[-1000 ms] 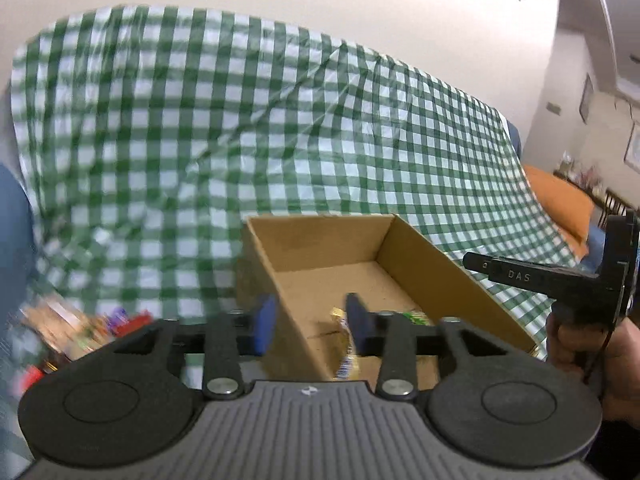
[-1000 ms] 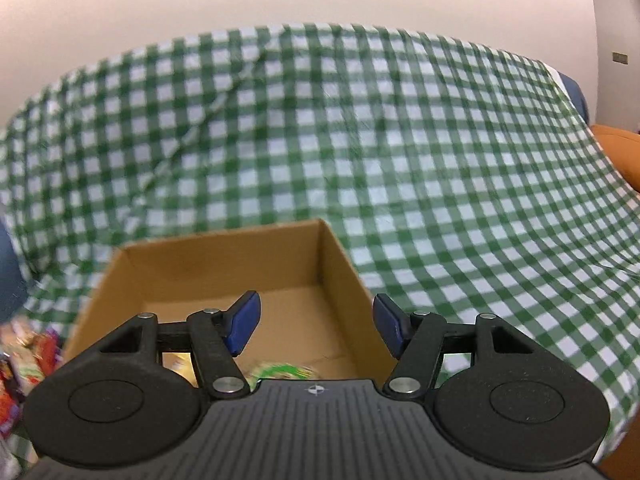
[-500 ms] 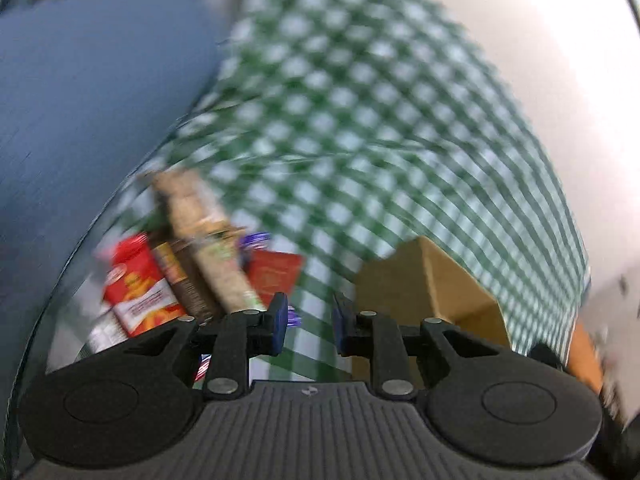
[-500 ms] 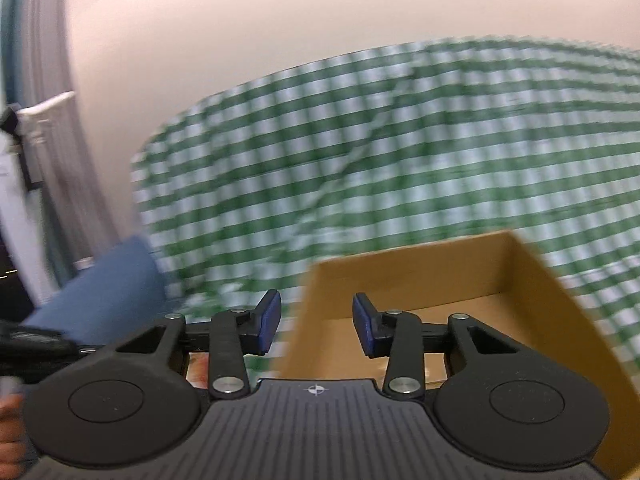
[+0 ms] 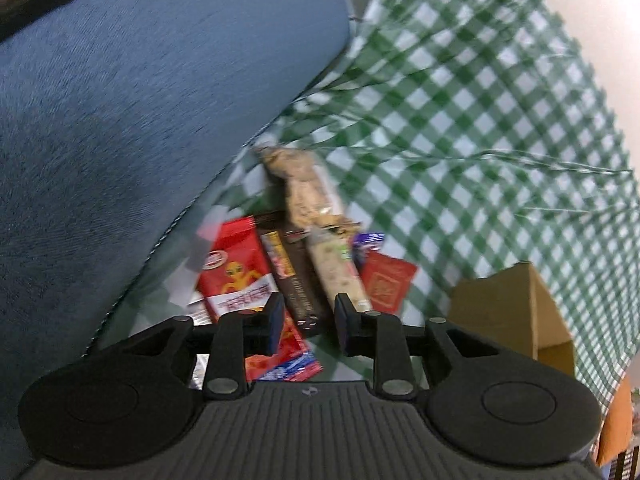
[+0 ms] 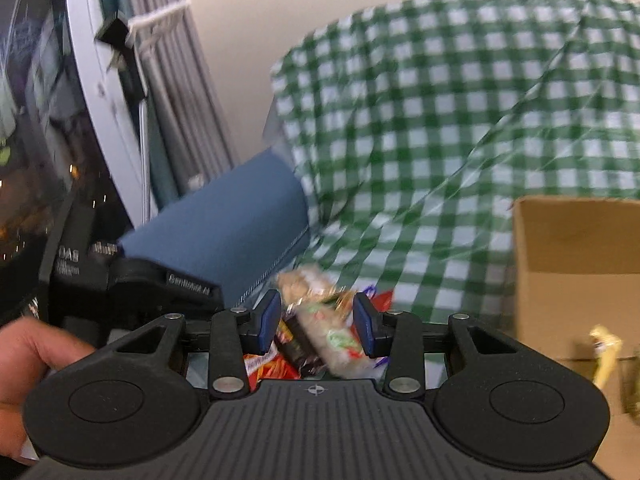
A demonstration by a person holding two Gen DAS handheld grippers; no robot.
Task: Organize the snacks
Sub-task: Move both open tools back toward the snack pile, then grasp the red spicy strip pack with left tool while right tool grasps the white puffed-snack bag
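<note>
Green-checked cloth (image 5: 500,128) under a heap of snack packets (image 5: 304,264) beside the blue cushion (image 5: 140,100), cardboard box (image 5: 516,312) just right of them, left gripper (image 5: 308,320) above the heap, jaws just parting, empty, right gripper (image 6: 316,324) open, empty, jaws lately narrowed.

Left gripper (image 5: 307,322), jaws parted and empty after just opening, above snack packets (image 5: 304,264); cardboard box (image 5: 516,316) beside them.

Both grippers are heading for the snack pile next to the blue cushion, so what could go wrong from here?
1. The left gripper and right gripper, both open and empty, aim at the same overlapping pile; they may collide.
2. The dark bar lies wedged between the red alien packet and a pale wrapped bar; closing might catch two.
</note>
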